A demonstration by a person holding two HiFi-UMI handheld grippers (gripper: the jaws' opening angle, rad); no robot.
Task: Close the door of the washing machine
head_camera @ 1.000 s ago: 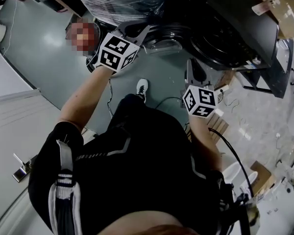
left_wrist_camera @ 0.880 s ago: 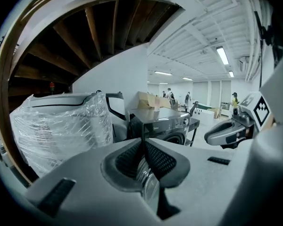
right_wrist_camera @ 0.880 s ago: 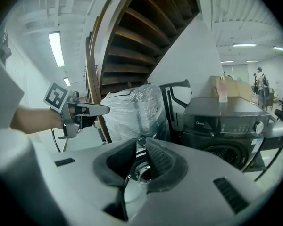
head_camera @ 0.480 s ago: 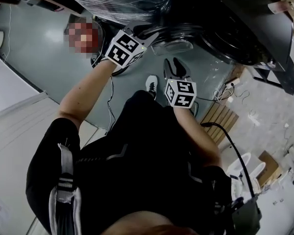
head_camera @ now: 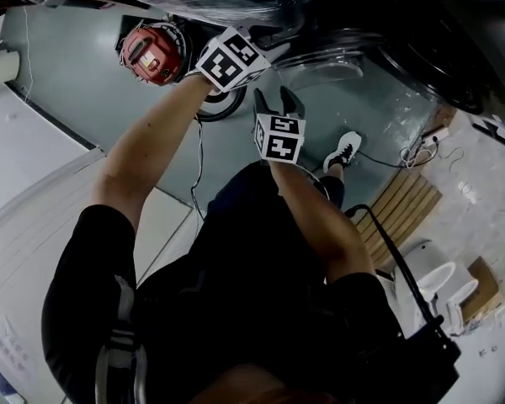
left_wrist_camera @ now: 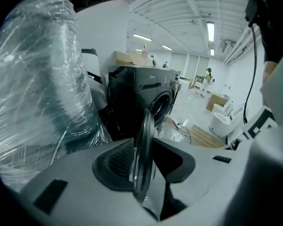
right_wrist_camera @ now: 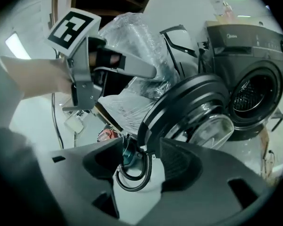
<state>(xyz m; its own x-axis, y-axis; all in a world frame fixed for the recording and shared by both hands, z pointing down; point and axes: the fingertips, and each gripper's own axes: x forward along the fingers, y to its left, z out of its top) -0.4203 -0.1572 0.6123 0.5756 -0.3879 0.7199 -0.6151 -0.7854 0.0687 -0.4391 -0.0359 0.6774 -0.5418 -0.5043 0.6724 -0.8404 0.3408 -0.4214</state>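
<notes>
Washing machine door (right_wrist_camera: 184,105) hangs swung wide, out to the left of the drum opening (right_wrist_camera: 252,95) in the right gripper view, with its glass bowl turned toward the washing machine (right_wrist_camera: 262,46). From your left tool (left_wrist_camera: 142,147) you meet it edge-on. The rim rises straight up through the gap between the jaws, and the door's plane runs away from you along the line you point, toward the machine. Those jaws have just been opening and stand released, with the rim between them but neither pad clamped on it. Your right tool (right_wrist_camera: 141,149) has likewise just been opening and is released and empty. Through its gap you see only a looped black cable (right_wrist_camera: 148,171) on the floor, and the door's ring sits just above and beyond its right jaw. So your left is the nearer hand, astride the free edge. I judge that the closing swing carries that edge to the right in the left gripper view, toward the opening. The push then belongs to the left-hand pad, on the door's outer face; a pull along the door's plane would do nothing.
</notes>
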